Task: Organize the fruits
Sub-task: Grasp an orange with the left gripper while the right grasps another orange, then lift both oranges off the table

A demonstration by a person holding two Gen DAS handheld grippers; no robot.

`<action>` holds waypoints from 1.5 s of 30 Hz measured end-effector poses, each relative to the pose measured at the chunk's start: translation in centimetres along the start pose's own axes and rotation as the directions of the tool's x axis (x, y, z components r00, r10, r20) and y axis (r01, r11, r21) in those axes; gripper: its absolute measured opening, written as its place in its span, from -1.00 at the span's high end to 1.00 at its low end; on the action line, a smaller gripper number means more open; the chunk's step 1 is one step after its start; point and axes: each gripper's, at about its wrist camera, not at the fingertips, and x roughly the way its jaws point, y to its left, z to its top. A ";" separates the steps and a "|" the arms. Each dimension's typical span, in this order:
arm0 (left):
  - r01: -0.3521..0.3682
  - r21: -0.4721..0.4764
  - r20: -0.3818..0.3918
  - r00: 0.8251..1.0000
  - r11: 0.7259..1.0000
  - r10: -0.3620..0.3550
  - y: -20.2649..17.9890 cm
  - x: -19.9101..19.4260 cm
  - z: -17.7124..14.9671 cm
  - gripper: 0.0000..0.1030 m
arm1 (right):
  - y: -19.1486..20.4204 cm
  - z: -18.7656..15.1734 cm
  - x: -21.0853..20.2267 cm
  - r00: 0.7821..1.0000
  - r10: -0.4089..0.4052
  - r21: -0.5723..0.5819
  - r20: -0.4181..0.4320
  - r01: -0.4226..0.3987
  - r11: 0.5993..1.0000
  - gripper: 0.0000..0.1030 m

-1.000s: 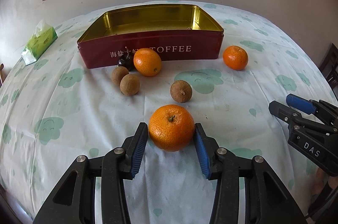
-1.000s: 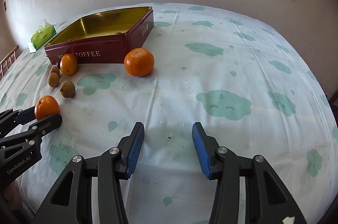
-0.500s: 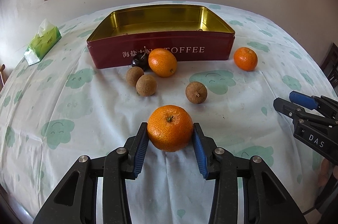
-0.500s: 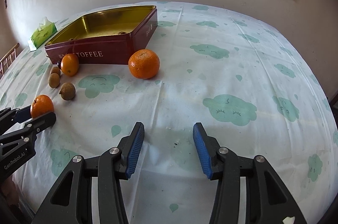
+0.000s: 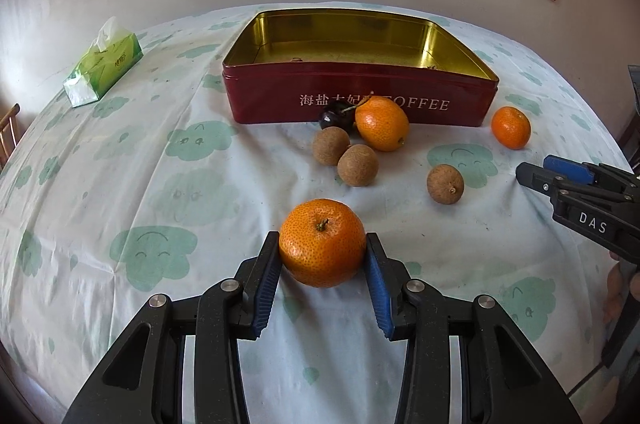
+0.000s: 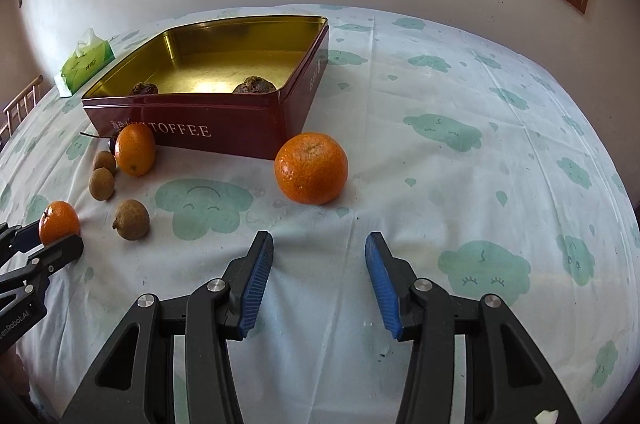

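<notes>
Tin [image 5: 360, 103] nearer; contents [image 6: 254, 87] half-hidden.

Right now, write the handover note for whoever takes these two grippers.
Left gripper: shut on a stemmed orange mandarin.
Right gripper: open, nothing in it, facing a larger orange on the cloud-print tablecloth.
Red TOFFEE tin: two dark wrinkled fruits inside.
Left outside: oval orange, dark cherry, three brown longans.

Left gripper [image 5: 322, 258] angled downward, blue pads [image 5: 267, 282] clamped on both sides of a mandarin [image 5: 322, 242]. Right gripper [image 6: 319, 274] angled downward likewise, jaws apart, nothing between them.
</notes>
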 end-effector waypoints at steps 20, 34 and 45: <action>0.026 0.033 0.027 0.999 0.999 -0.027 2.1 0.3 0.2 0.18 | 0.8 2.6 2.0 1.000 -0.019 0.010 0.012 0.019 1.000 0.30; 0.014 0.020 0.029 0.999 1.000 -0.014 1.9 0.5 0.5 0.16 | 0.6 1.2 0.9 1.000 -0.012 0.034 0.011 0.012 0.999 0.31; 0.008 0.018 0.048 0.999 1.000 -0.009 2.0 0.8 0.5 0.16 | 0.7 0.9 0.7 1.000 -0.016 0.032 0.011 0.016 0.999 0.30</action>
